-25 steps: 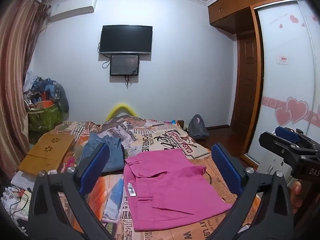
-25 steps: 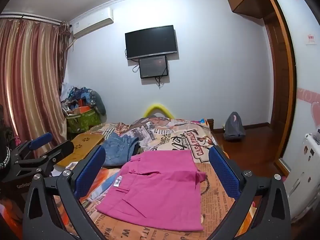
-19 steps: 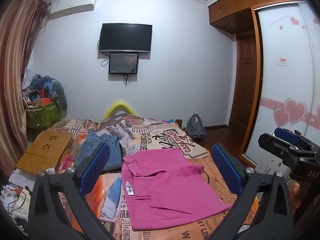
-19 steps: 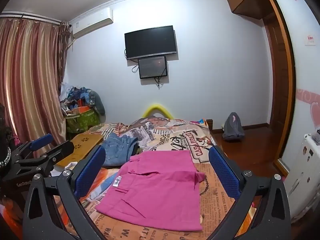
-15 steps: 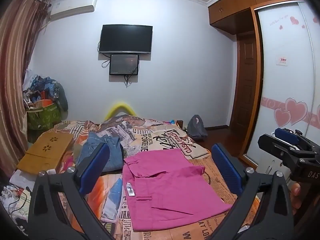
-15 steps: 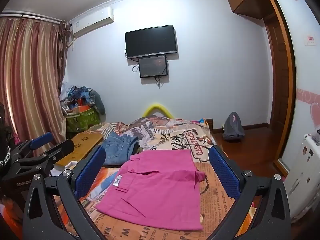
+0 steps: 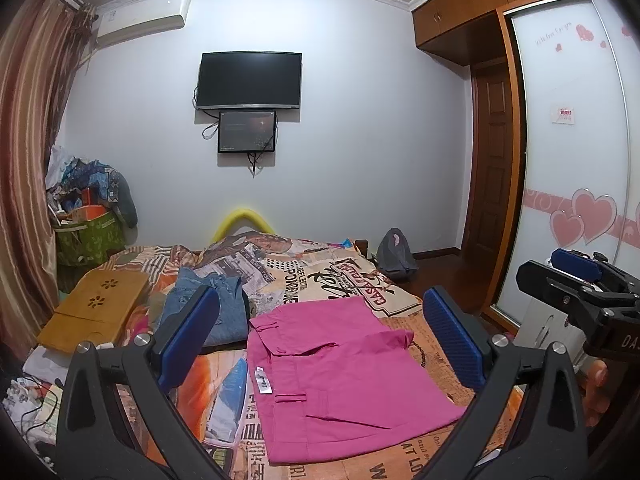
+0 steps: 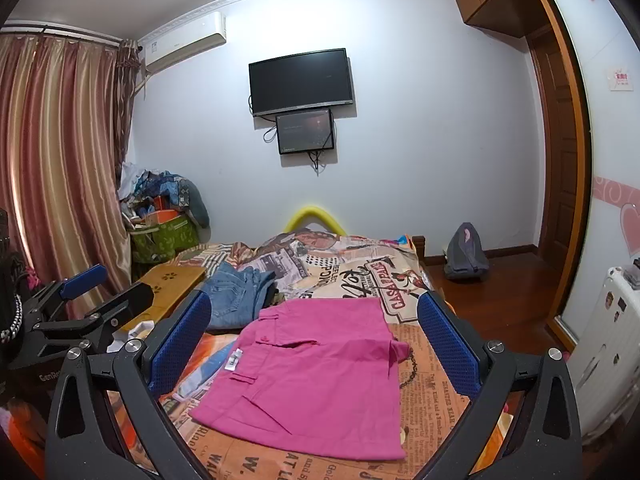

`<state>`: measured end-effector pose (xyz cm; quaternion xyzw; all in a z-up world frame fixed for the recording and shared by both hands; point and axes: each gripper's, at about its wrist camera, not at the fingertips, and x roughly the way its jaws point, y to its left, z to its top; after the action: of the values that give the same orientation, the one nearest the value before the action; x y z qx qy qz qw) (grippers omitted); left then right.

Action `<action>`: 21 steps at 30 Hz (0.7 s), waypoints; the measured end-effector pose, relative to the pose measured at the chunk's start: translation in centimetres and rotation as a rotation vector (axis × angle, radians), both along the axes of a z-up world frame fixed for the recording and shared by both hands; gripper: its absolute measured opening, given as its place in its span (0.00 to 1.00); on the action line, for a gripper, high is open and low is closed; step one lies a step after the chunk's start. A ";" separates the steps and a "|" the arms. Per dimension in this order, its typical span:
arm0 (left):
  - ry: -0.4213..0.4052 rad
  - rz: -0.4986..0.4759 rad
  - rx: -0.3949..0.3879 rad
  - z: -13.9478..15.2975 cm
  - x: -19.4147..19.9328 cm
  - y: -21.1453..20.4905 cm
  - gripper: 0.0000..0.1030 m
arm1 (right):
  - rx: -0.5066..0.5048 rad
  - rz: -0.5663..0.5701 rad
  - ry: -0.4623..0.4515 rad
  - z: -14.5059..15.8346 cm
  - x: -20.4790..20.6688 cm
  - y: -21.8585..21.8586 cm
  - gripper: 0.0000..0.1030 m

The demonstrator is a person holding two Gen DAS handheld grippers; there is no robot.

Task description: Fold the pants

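Pink pants point(image 7: 336, 376) point(image 8: 316, 376) lie folded flat in a rough rectangle on the printed bedspread, a white label at their left edge. My left gripper point(image 7: 320, 340) hovers above and short of them, open, nothing between its blue pads. My right gripper point(image 8: 314, 344) hangs likewise over the near edge of the bed, open and empty. The right gripper point(image 7: 576, 280) shows at the right edge of the left wrist view; the left gripper point(image 8: 88, 292) shows at the left edge of the right wrist view.
Folded blue jeans point(image 7: 212, 312) point(image 8: 236, 296) lie behind the pants to the left. A wooden lap tray point(image 7: 96, 308) sits at the bed's left side. The bed point(image 7: 328, 276) fills the middle; a grey bag point(image 7: 396, 252), wooden floor and a sliding wardrobe door point(image 7: 568, 160) are to the right.
Both views wobble slightly up and down; the pants and the open grippers stay as they were.
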<state>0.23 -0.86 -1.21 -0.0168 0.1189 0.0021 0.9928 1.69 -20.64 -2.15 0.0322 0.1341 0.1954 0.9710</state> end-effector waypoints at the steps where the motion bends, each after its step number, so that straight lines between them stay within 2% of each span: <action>1: -0.001 0.001 0.001 0.1 -0.1 0.0 1.00 | 0.000 -0.001 -0.001 0.0 0.0 0.1 1.00; 21: 0.004 0.009 0.000 0.0 0.2 0.1 1.00 | -0.014 -0.004 -0.007 -0.2 -0.1 0.4 1.00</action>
<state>0.39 -0.73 -1.20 -0.0175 0.1208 0.0066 0.9925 1.61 -20.25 -2.39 0.0250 0.1321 0.1924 0.9721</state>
